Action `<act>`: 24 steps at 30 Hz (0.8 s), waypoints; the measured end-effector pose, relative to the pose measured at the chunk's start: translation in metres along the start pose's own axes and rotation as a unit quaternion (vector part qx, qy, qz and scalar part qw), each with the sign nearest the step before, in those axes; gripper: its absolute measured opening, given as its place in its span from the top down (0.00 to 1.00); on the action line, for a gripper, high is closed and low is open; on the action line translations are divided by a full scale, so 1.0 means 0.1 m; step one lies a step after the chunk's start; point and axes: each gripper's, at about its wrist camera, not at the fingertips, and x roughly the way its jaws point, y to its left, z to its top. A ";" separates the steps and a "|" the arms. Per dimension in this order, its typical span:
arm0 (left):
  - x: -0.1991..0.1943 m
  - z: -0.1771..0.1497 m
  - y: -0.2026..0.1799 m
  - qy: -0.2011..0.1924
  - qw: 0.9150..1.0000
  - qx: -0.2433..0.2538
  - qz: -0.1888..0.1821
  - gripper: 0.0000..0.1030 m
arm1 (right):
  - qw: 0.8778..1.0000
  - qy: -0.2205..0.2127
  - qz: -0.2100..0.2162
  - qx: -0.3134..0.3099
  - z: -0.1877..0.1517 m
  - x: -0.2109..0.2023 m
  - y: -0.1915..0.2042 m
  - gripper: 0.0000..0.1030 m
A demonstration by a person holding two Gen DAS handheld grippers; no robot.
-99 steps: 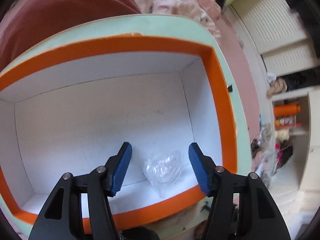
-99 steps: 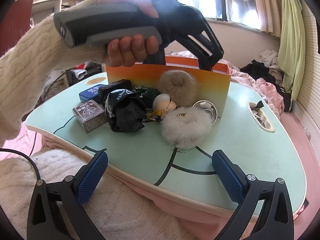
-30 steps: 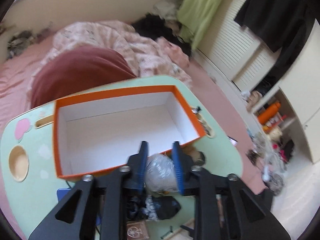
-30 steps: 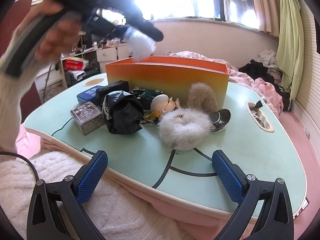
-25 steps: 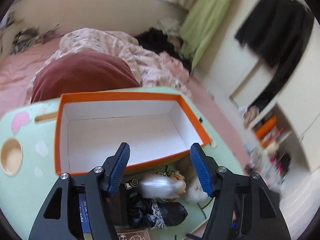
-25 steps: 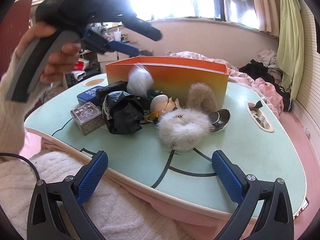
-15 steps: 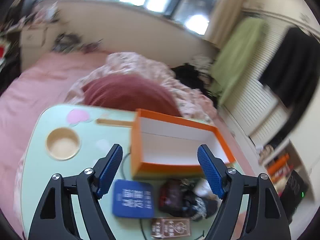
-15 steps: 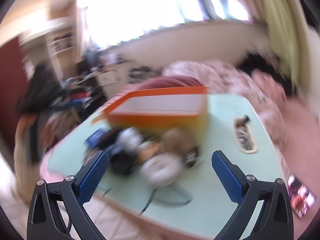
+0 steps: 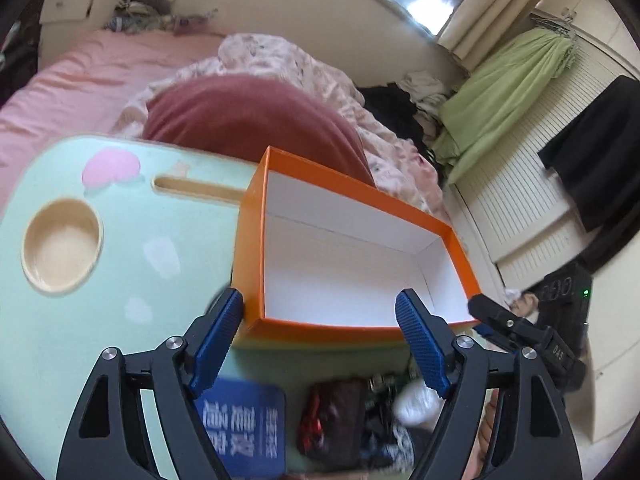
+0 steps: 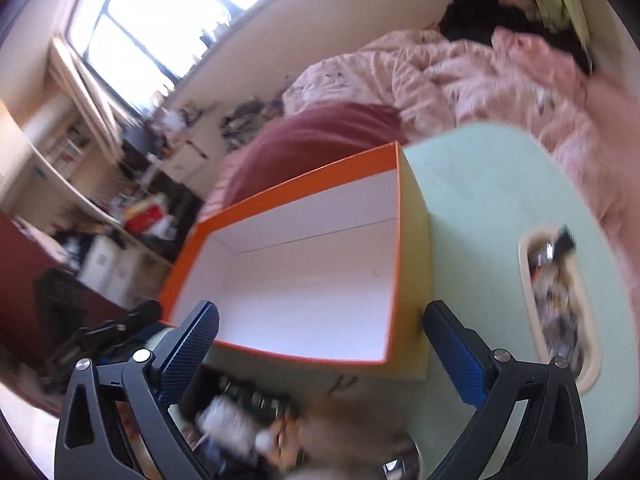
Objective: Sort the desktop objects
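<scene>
One orange box (image 9: 320,324) on the mint-green lap table (image 9: 100,312); its white interior shows no contents in either wrist view. Your left gripper (image 9: 320,344) hangs above the box's near wall, jaws spread wide, gripping nothing. Your right gripper (image 10: 320,352) sits the same way at the box's other end, jaws spread, nothing between the pads. The loose items are all outside the box, bunched against its near wall: one blue card pack (image 9: 244,420) with white print, one black-and-red pouch (image 9: 336,420), one crumpled clear plastic wad (image 9: 416,404) and, in the right wrist view, one tan fur pompom (image 10: 344,420). That pile is motion-blurred, so the full count can't be read. The table carries three recesses: one round cup well (image 9: 60,244), one narrow slot (image 9: 192,188), and one oval side tray (image 10: 592,364) holding small clutter too blurred to identify.
</scene>
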 end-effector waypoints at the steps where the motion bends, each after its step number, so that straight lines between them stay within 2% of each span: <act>1: -0.04 0.03 -0.03 -0.009 1.000 0.000 0.008 0.24 | 1.000 0.002 -0.004 -0.005 0.05 0.04 0.04 0.00; 5: -0.15 0.11 0.00 -0.039 0.999 -0.009 0.028 0.24 | 1.000 0.009 0.004 -0.008 0.14 0.16 0.12 0.00; 7: -0.15 0.11 0.05 -0.026 0.999 -0.014 0.012 0.24 | 1.000 -0.003 -0.001 -0.005 0.16 0.15 0.10 0.00; 9: -0.25 0.08 0.12 -0.018 1.000 -0.020 -0.016 0.24 | 0.999 -0.027 0.021 -0.004 0.13 -0.01 0.09 0.00; 11: -0.50 0.02 0.15 -0.056 0.998 -0.021 -0.022 0.24 | 0.998 -0.054 0.030 -0.020 0.01 -0.26 0.15 0.00; 13: -0.74 -0.09 0.09 -0.074 0.997 0.011 -0.017 0.24 | 0.995 -0.080 0.021 -0.063 -0.18 -0.56 0.25 0.00; 15: -0.92 -0.28 0.01 -0.060 0.996 0.066 -0.007 0.23 | 0.988 -0.092 0.005 -0.125 -0.46 -0.82 0.35 0.00; 17: -1.05 -0.53 -0.04 -0.050 0.991 0.121 0.019 0.23 | 0.974 -0.099 -0.016 -0.203 -0.83 -1.04 0.42 0.00; 19: -1.11 -0.80 -0.06 -0.050 0.982 0.172 0.060 0.23 | 0.964 -0.091 -0.030 -0.247 -1.09 -1.11 0.40 0.00; 21: -1.06 -1.05 -0.07 -0.045 0.973 0.207 0.091 0.23 | 0.959 -0.067 -0.040 -0.272 -1.34 -1.10 0.33 0.05; 24: -0.90 -1.24 -0.13 -0.033 0.969 0.231 0.081 0.23 | 0.955 -0.032 -0.072 -0.286 -1.59 -0.94 0.22 0.15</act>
